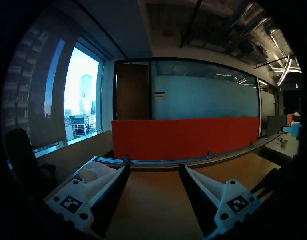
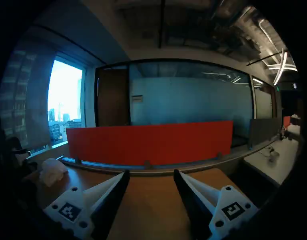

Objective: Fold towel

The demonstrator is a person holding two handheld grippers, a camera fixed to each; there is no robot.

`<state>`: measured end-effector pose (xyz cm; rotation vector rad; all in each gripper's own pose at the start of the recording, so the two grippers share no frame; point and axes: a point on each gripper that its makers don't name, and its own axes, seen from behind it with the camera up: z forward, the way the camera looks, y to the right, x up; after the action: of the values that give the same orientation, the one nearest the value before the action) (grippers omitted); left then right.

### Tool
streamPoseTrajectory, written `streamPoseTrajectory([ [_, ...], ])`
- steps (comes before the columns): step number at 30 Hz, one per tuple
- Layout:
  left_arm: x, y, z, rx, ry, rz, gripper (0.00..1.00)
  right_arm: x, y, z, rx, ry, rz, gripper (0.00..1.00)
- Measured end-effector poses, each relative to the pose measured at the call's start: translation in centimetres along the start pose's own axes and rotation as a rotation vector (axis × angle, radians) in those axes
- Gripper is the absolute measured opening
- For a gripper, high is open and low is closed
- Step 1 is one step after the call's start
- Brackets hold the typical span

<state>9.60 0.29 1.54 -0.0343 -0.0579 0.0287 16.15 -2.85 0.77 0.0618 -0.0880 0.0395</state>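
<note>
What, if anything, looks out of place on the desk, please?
The towel lies bunched in a heap at the far left of the desk, by the window, rather than spread flat for folding. The left gripper and right gripper are open, holding nothing. Nothing else stands out.

A brown wooden desk (image 2: 151,208) runs away to a red divider panel (image 2: 153,142) that stands along its far edge, and a crumpled white towel (image 2: 52,170) lies heaped on its far left part, near that panel.
</note>
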Motion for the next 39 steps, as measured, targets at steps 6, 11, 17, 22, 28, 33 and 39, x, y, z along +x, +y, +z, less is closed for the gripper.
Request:
streamPoseTrajectory([
  [6, -0.5, 0.9, -0.1, -0.005, 0.009, 0.039, 0.90, 0.7, -0.4, -0.1, -0.006, -0.003, -0.005, 0.85],
  [11, -1.7, 1.2, -0.1, -0.004, 0.014, 0.060, 0.90, 1.1, -0.9, -0.3, -0.015, -0.007, -0.018, 0.85],
  [17, -3.4, 1.0, -0.5, -0.004, 0.021, 0.066, 0.90, 1.8, -2.0, -0.6, -0.013, 0.000, -0.012, 0.85],
  [22, -5.1, 0.9, -0.8, -0.010, 0.026, 0.068, 0.90, 1.7, -2.6, -0.7, -0.017, 0.003, -0.007, 0.85],
  [28, -7.6, 0.9, -0.9, -0.019, 0.030, 0.079, 0.90, 1.2, -3.4, -1.0, -0.021, 0.018, -0.002, 0.85],
  [33, -9.7, 1.2, -0.9, -0.031, 0.035, 0.079, 0.90, 0.3, -3.8, -1.4, -0.021, 0.027, 0.001, 0.85],
  [39, -12.3, 1.3, -1.0, -0.036, 0.041, 0.074, 0.90, -1.1, -4.1, -1.8, -0.023, 0.032, 0.003, 0.85],
])
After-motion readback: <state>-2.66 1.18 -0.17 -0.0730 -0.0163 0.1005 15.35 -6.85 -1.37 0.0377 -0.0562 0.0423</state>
